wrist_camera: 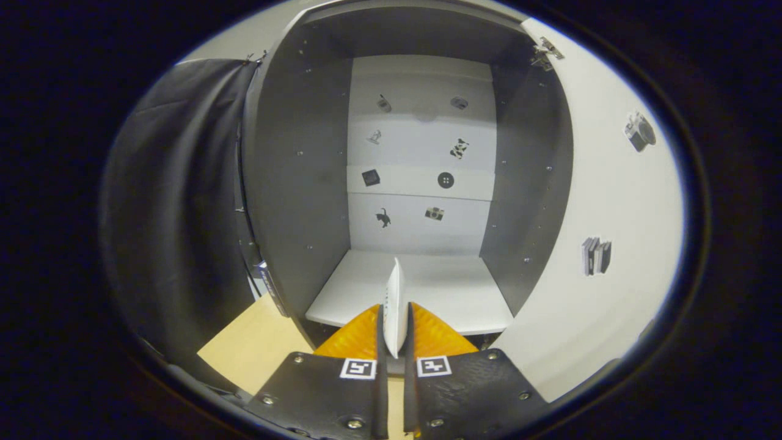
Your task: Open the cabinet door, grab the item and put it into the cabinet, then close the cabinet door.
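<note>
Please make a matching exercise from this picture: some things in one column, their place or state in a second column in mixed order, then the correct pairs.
Things:
1. white item
2. cabinet door
3. cat sticker
4. black cloth

Places or states:
A. swung open, beside the cabinet
B. on the cabinet's back wall
C. hanging beside the cabinet, opposite the door
D. clamped between the fingers of the gripper

Pairs: 1-D, 2-A, 3-B, 4-C

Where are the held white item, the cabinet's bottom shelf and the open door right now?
white item (394, 305): gripper view, its thin edge, clamped between the jaws.
bottom shelf (452, 293): gripper view, bare surface.
open door (605, 201): gripper view, inner face.
</note>
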A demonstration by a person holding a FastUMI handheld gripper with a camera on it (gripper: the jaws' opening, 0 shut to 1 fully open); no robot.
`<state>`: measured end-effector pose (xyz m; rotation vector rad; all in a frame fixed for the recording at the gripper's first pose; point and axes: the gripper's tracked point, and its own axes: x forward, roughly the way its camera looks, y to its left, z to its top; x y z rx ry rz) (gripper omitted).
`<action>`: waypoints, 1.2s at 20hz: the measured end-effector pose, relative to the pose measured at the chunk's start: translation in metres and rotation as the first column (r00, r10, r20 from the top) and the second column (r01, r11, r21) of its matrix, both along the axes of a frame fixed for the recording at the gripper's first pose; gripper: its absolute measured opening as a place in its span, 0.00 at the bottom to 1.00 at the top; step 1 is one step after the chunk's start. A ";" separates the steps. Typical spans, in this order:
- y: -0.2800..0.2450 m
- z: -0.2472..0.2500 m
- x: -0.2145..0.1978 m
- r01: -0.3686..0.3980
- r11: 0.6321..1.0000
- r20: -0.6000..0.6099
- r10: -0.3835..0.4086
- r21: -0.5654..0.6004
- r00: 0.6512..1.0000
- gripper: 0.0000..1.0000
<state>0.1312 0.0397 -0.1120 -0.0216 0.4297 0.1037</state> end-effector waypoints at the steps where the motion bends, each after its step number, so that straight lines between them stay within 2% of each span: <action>1: -0.002 0.000 0.009 0.007 1.000 -0.003 -0.007 0.000 1.000 0.10; 7: -0.006 -0.006 0.047 0.024 1.000 -0.054 -0.025 -0.012 0.998 0.10; 11: -0.015 -0.031 0.068 0.047 0.998 -0.136 -0.051 -0.037 0.989 0.10; 19: -0.025 -0.071 0.081 0.045 0.996 -0.319 -0.066 -0.074 0.946 0.10; 24: -0.022 -0.088 0.097 0.051 0.997 -0.393 -0.066 -0.050 0.917 0.11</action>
